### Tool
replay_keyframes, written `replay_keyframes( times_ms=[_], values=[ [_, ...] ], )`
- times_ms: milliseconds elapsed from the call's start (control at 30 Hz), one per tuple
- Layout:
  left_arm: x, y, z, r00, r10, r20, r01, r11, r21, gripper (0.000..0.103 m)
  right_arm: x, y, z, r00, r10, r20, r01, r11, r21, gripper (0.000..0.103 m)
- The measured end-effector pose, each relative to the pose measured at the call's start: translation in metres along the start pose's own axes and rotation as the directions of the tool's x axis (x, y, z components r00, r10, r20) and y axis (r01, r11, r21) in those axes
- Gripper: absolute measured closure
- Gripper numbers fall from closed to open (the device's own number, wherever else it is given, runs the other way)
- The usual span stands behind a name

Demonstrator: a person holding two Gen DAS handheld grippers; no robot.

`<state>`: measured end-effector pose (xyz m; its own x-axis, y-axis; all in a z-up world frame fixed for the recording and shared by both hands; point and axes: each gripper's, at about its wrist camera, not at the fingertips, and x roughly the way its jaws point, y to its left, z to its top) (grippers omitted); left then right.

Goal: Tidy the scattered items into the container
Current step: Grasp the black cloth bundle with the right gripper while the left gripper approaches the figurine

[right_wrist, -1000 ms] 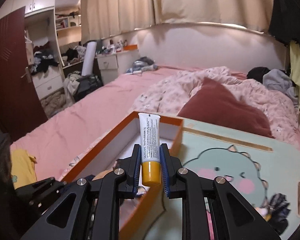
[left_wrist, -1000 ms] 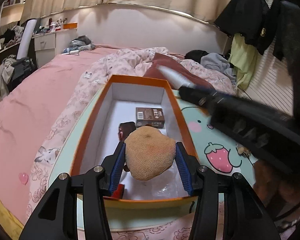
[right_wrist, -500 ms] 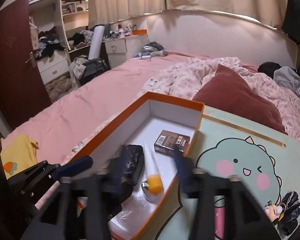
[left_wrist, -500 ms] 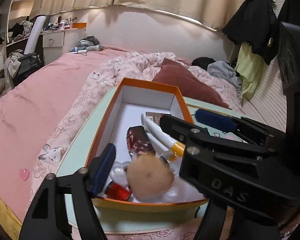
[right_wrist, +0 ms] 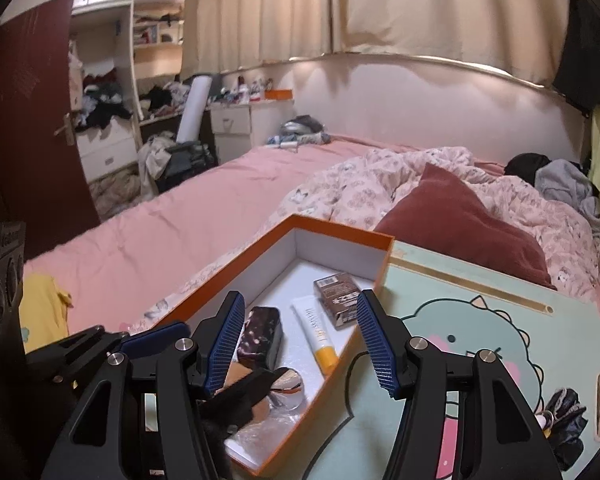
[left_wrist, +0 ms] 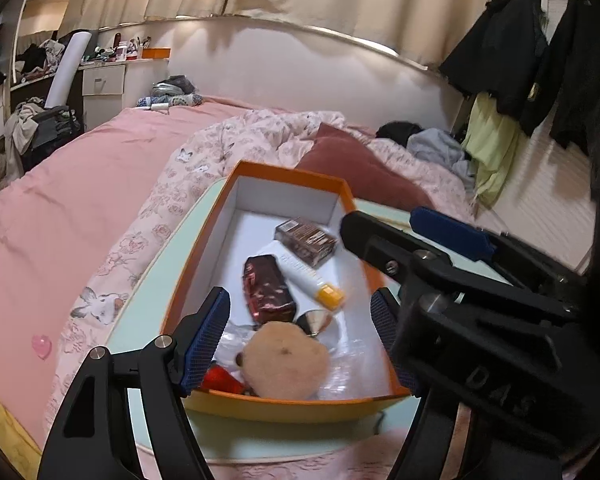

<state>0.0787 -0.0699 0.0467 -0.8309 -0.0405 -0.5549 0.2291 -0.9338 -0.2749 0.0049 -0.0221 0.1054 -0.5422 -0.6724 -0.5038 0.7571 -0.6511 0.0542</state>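
Both hand-held grippers, left (left_wrist: 300, 330) and right (right_wrist: 300, 338), are wide apart and hold nothing. They hang above the orange box (left_wrist: 284, 172), where the fuzzy puff (left_wrist: 286, 364) and yellow-capped tube (right_wrist: 316, 334) lie.

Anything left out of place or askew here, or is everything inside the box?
One thing stands out: a small dark bundle lies on the pale green cartoon-print board, outside the orange-rimmed white box. The yellow-capped white tube lies diagonally in the box. Both the left gripper and right gripper are open.
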Motion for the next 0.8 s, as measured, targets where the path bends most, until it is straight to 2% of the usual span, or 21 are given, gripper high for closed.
replay_keyframes(
  times_ms=[100,233,267,367,433,567,667,733,800],
  values=[
    [-0.007,-0.014,0.001,0.999,-0.054,0.007,0.054,0.998,0.026,0.030,-0.021,-0.018,0.000,0.998,-0.017,0.068,0.012,0.997,0.072,0.041],
    [-0.009,-0.042,0.001,0.996,-0.086,-0.006,0.086,0.991,0.102,0.029,-0.060,-0.054,-0.004,0.981,-0.080,0.175,0.047,0.982,0.185,0.022],
    [-0.007,-0.050,0.000,0.994,-0.109,-0.018,0.110,0.987,0.115,0.029,-0.068,-0.064,-0.007,0.979,-0.096,0.181,0.057,0.976,0.209,0.022],
    [-0.003,-0.074,-0.001,0.979,-0.195,-0.066,0.203,0.966,0.158,0.029,-0.085,-0.097,-0.017,0.975,-0.161,0.150,0.117,0.956,0.269,0.022],
    [-0.001,-0.090,-0.002,0.977,-0.203,-0.067,0.212,0.956,0.204,0.029,-0.094,-0.121,-0.024,0.970,-0.205,0.128,0.161,0.943,0.292,0.023],
    [0.007,-0.129,-0.010,0.994,-0.099,-0.044,0.109,0.925,0.365,0.029,-0.114,-0.176,-0.041,0.938,-0.335,0.089,0.286,0.894,0.345,0.023],
    [0.015,-0.150,-0.020,0.999,-0.027,-0.047,0.045,0.894,0.446,0.029,-0.127,-0.213,-0.055,0.928,-0.368,0.059,0.313,0.855,0.413,0.023],
    [0.021,-0.157,-0.022,0.995,-0.055,-0.087,0.090,0.880,0.466,0.029,-0.132,-0.231,-0.066,0.933,-0.358,0.038,0.302,0.835,0.459,0.023],
    [0.030,-0.157,-0.021,0.977,-0.122,-0.174,0.188,0.873,0.449,0.029,-0.131,-0.238,-0.076,0.945,-0.328,0.014,0.281,0.830,0.483,0.023]
  ],
)
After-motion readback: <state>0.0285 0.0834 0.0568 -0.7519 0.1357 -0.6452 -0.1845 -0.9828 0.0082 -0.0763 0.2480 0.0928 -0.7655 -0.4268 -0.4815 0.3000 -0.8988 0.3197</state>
